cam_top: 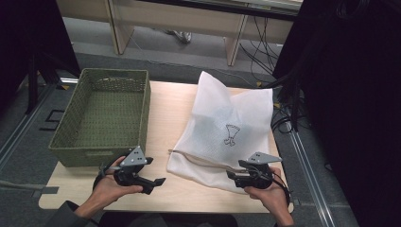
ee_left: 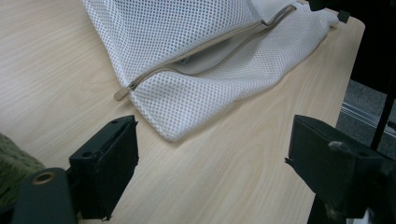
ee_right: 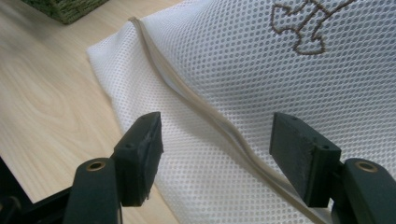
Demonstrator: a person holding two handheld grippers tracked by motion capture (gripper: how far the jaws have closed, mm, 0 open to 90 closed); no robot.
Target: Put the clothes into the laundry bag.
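I am holding my left gripper (ee_left: pixel 212 154) wide open and empty, the mesh bag's (ee_left: pixel 219 70) zipper pull (ee_left: pixel 122 93) at eleven o'clock. My right gripper (ee_right: pixel 217 156), also open, is straddling the zipper (ee_right: pixel 201 112); I should be pinching cloth beside the pull.

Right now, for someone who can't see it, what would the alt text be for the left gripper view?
A white mesh laundry bag lies on a light wooden table, its beige zipper partly open with the pull tab at the near end. The left gripper shows two black jaws wide apart and empty just short of the bag's corner.
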